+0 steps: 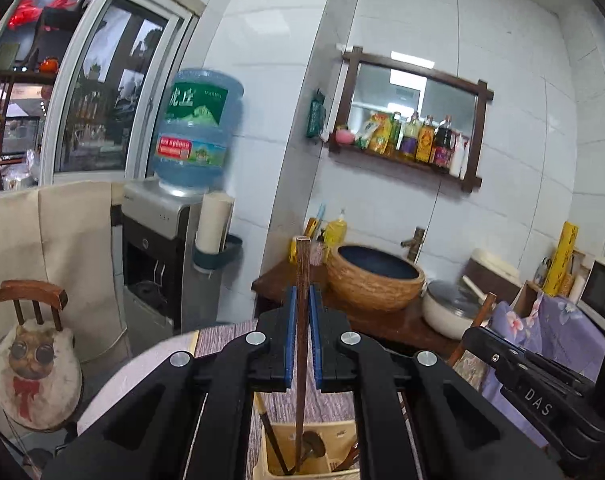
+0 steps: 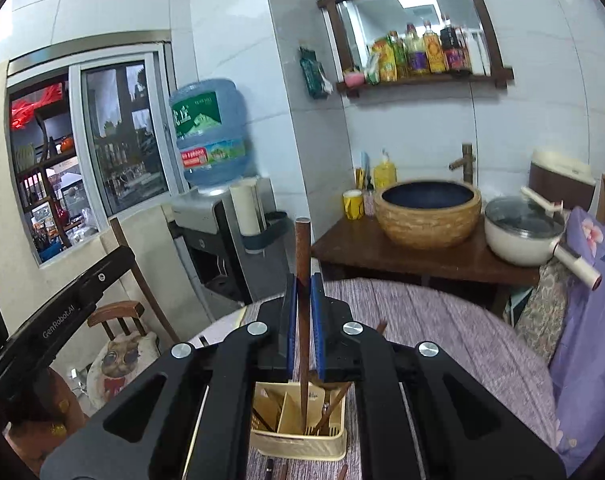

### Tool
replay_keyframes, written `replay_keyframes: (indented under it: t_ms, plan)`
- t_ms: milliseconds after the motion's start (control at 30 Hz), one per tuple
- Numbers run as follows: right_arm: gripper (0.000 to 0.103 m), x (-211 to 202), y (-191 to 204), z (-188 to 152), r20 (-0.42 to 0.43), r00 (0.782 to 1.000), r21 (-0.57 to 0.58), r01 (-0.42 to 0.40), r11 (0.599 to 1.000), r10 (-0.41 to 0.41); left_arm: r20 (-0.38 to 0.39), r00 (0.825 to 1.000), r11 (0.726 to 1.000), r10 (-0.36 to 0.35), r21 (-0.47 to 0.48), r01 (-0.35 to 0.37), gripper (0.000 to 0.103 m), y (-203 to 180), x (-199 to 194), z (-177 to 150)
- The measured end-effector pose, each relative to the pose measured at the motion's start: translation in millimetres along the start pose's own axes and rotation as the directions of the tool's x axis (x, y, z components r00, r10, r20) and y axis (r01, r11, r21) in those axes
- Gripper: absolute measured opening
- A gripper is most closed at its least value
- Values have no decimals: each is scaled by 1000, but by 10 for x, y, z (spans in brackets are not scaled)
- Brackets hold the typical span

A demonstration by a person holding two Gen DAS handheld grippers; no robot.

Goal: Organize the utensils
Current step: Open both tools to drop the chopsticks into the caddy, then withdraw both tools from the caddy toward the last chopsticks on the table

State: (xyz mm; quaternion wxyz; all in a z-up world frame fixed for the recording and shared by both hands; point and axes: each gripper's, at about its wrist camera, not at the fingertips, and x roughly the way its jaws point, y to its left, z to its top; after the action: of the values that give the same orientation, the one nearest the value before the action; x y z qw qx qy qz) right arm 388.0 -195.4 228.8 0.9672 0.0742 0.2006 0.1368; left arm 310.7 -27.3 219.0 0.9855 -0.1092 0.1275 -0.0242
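Observation:
In the left wrist view my left gripper (image 1: 302, 292) is shut on a brown wooden chopstick (image 1: 302, 264). The stick stands upright, and its lower end reaches into the beige utensil caddy (image 1: 342, 434) below. The caddy holds a metal spoon (image 1: 312, 446) and other brown handles. In the right wrist view my right gripper (image 2: 304, 280) is shut on a second brown chopstick (image 2: 302, 240), also upright. Its tip dips into a compartment of the same caddy (image 2: 302, 446). Each gripper also shows at the side of the other's view: the right gripper (image 1: 478, 338) and the left gripper (image 2: 118, 264).
The caddy stands on a round table with a purple striped cloth (image 2: 442, 320). Behind it, a wooden counter carries a woven basin (image 2: 428, 216) and a lidded white pot (image 2: 522, 232). A water dispenser (image 1: 162, 248) and a chair with a cat cushion (image 1: 34, 368) stand to the left.

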Motion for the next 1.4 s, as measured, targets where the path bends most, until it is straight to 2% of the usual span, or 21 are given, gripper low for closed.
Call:
replay_keyframes:
  t_ms: [167,367,500,600,667,733,767,800,833,867,900,967,1067,1300,1400]
  plan:
    - [8,191,-70,-286,-37,999,3,9,1000,-9,-67,997,999,31,-7,-32,7,119,183,-368]
    - [8,326,-85,-531,-78,997,-5,11,1000,-11,-120,992,999,38,4,-38,7,154,301,-636]
    - [8,339,-71,-622,-69,997,-25,27,999,-28,-151,987,999,48,19,-45,7,161,357,-776]
    - [8,340,-66,-638,-68,997,-29,27,999,-29,-139,988,997,63,44,-58,7,155,326,-800]
    - [8,331,-49,-658,-64,998,-43,24,999,-27,-150,988,998,48,48,-41,7,152,304,-780]
    - [15,283,-49,-687,-51,998,-45,27,999,-29,-146,988,999,39,39,-33,9,164,248,-756]
    - [33,243,-58,-699,-39,999,-37,26,999,-28,-142,989,999,38,39,-33,12,170,202,-744]
    - [58,190,-63,-713,-25,999,-31,27,999,-27,-139,990,999,38,39,-33,20,170,168,-749]
    - [64,140,-65,-733,-8,1000,-31,30,999,-30,-136,990,999,37,38,-33,27,180,112,-748]
    - [65,105,-69,-742,-3,999,-37,35,999,-35,-130,991,999,37,31,-33,39,194,53,-757]
    - [65,62,-58,-765,0,999,-49,43,998,-43,-124,992,999,39,23,-36,44,210,-3,-768]
    - [65,-29,-54,-807,4,999,-52,38,998,-38,-125,991,999,43,20,-41,48,224,-96,-803]
    - [66,-192,-34,-903,7,999,-71,46,996,-46,-147,988,999,39,15,-38,64,270,-244,-890]
    - [79,-459,-4,-1341,-43,998,-108,45,993,-49,-224,974,999,31,-2,-32,84,368,-423,-1252]
    - [80,-474,-15,-1613,-85,993,-134,66,989,-78,-262,964,999,38,15,-36,90,396,-457,-1474]
